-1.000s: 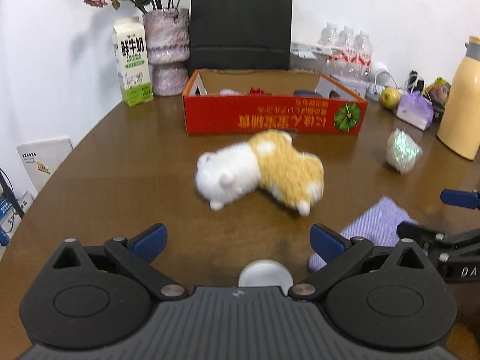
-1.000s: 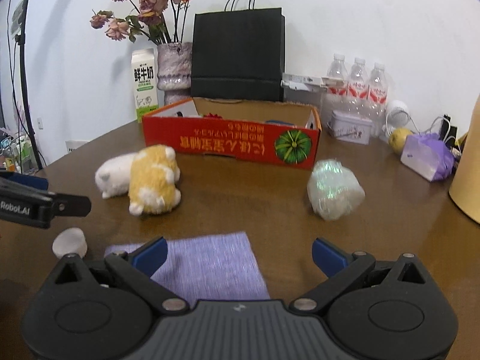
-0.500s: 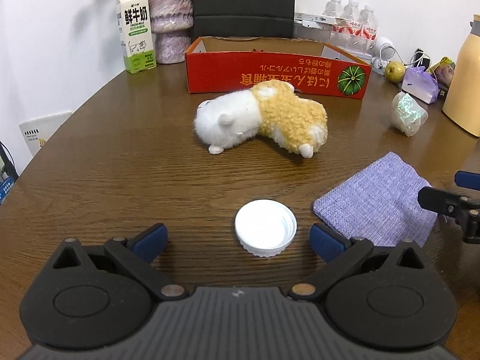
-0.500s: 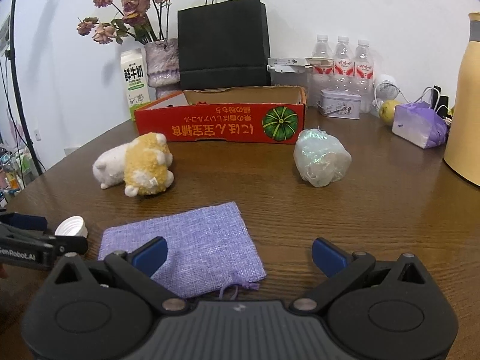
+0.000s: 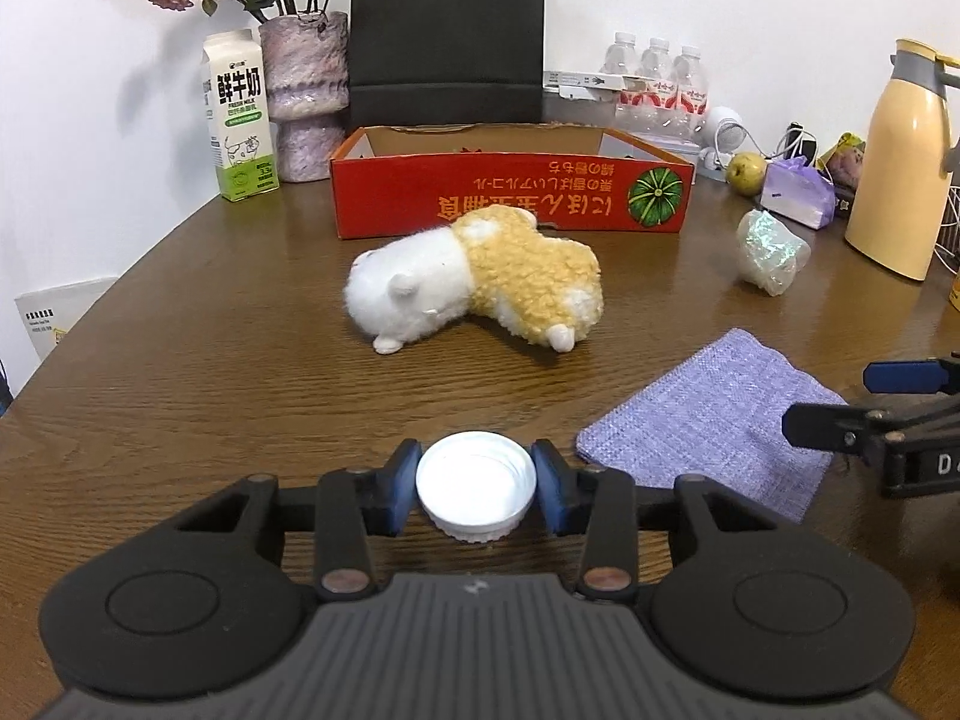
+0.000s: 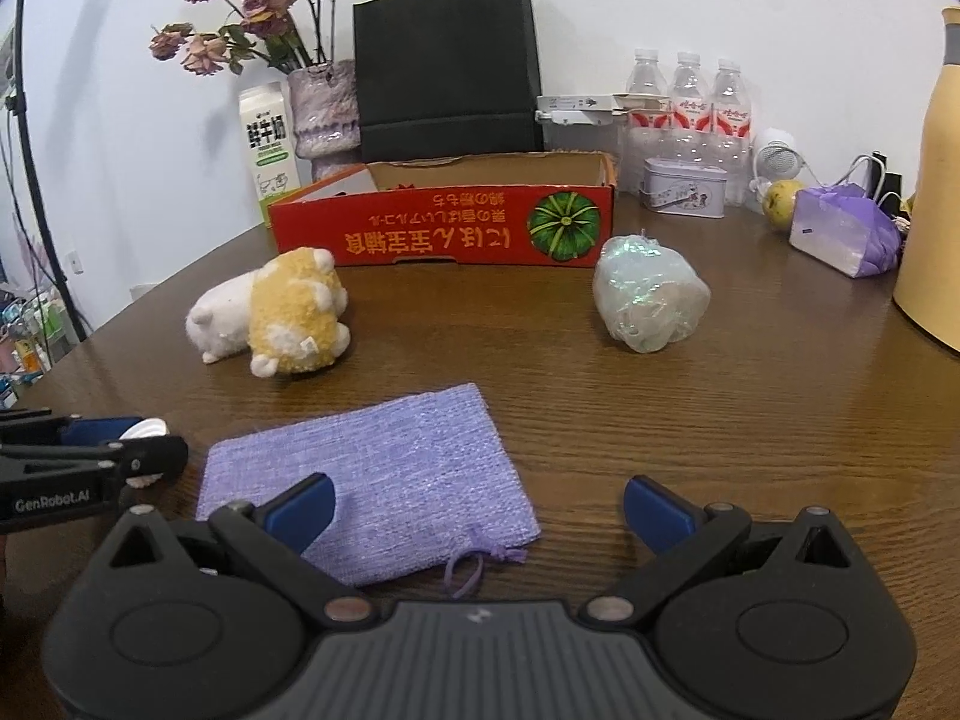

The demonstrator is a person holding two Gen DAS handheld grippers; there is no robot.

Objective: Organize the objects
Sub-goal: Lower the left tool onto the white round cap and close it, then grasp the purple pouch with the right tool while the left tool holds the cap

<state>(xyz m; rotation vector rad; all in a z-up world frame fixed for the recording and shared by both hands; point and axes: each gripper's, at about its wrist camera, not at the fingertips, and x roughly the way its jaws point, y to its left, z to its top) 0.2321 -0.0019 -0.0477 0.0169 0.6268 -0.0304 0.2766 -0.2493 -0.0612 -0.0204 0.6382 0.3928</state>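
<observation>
Left wrist view: left gripper (image 5: 474, 486) fingers have just closed onto the white cap (image 5: 474, 483) on the table (image 5: 210, 372); right gripper (image 6: 477, 501) fingers stand apart over the purple pouch (image 6: 384, 468).

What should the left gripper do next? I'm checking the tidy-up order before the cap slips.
Probably lift straight up a little. The left gripper has just closed, its pads now against both sides of the white cap, which sits on the table. The red box stands open behind the plush toy.
</observation>
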